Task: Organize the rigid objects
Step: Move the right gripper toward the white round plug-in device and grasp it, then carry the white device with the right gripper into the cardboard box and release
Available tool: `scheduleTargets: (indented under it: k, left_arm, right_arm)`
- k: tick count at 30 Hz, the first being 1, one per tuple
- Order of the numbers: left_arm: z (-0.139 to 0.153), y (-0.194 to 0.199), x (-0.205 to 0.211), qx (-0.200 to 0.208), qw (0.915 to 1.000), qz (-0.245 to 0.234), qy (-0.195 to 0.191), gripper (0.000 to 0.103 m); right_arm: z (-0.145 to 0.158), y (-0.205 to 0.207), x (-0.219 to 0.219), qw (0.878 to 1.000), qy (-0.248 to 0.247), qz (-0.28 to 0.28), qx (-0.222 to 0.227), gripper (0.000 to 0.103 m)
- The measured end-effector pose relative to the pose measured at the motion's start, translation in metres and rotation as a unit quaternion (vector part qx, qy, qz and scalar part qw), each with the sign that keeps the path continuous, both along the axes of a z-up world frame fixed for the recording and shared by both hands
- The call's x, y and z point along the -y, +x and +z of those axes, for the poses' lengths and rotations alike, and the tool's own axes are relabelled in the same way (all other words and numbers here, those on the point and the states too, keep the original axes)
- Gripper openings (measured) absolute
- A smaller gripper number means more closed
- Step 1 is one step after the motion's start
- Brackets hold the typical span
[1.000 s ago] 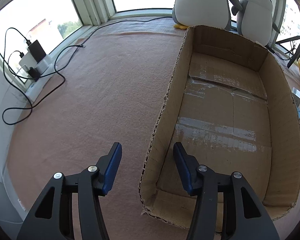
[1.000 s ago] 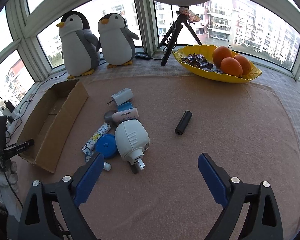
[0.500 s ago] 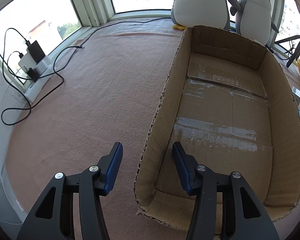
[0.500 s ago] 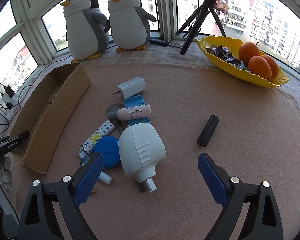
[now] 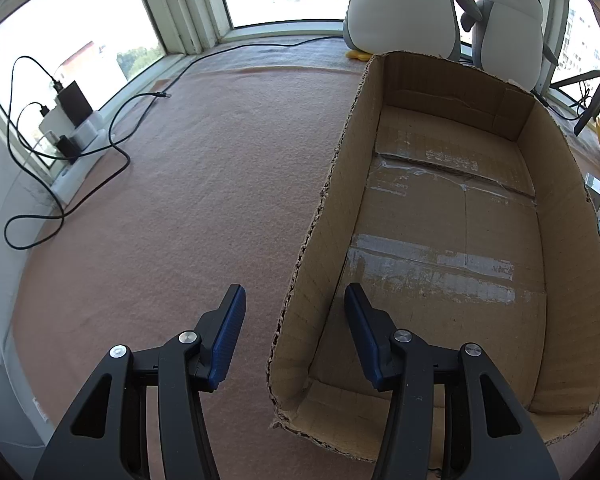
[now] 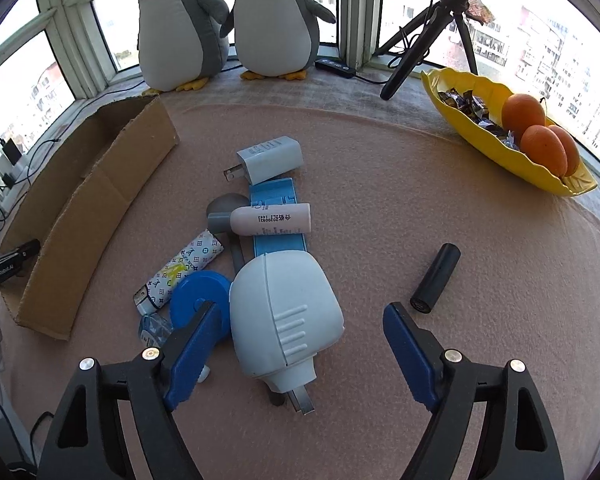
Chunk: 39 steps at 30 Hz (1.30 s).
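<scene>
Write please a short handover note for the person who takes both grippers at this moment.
Left gripper: open, astride one wall of the cardboard box, not pinching it.
Right gripper: jaws closing around the white device, pads not touching yet.
Done: nothing, the box is empty.
Left to do: white device, charger, pink tube, patterned lighter, blue disc, black cylinder, all on the mat.

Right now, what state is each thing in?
cardboard box: upright, empty
left gripper: fingers apart, straddling the box's wall
right gripper: closing, fingers either side of white device, not yet gripping
white device: lying on the pile
black cylinder: lying flat, alone
</scene>
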<state>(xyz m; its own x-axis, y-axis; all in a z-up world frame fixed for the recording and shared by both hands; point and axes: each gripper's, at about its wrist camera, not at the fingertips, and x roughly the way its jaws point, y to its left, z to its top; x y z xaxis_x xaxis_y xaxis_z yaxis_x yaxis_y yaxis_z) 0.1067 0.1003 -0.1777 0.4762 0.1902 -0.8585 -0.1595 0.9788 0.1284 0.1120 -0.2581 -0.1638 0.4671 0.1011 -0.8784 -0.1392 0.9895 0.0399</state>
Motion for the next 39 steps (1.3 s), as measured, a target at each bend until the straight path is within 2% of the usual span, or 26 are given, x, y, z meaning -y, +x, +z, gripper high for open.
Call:
scheduleTargets:
  k: [7,18,25,33,39]
  left_arm:
    - [0.0,0.0,0.0,0.0,1.0,0.0,0.0,0.051]
    - [0.0,0.0,0.0,0.0,1.0,-0.001,0.0,0.051]
    - [0.0,-0.001,0.0,0.001,1.0,-0.001,0.0,0.051]
    - [-0.001,0.0,0.001,0.001,1.0,-0.003,0.002,0.051]
    - [0.0,0.0,0.002,0.003,1.0,-0.003,0.0,0.051]
  right_arm:
    - [-0.003,0.001,-0.007,1.0,-0.005,0.018,-0.009,0.052]
    - [0.001,-0.004,0.001,1.0,0.003,0.003,-0.003,0.051]
    - [0.021,-0.012,0.001,1.0,0.016,-0.007,0.015,0.051]
    - [0.068,-0.017,-0.041,0.996,0.042,0.038,0.063,0.051]
    - [0.091,-0.013,-0.085,0.992,0.057,0.082,0.083,0.051]
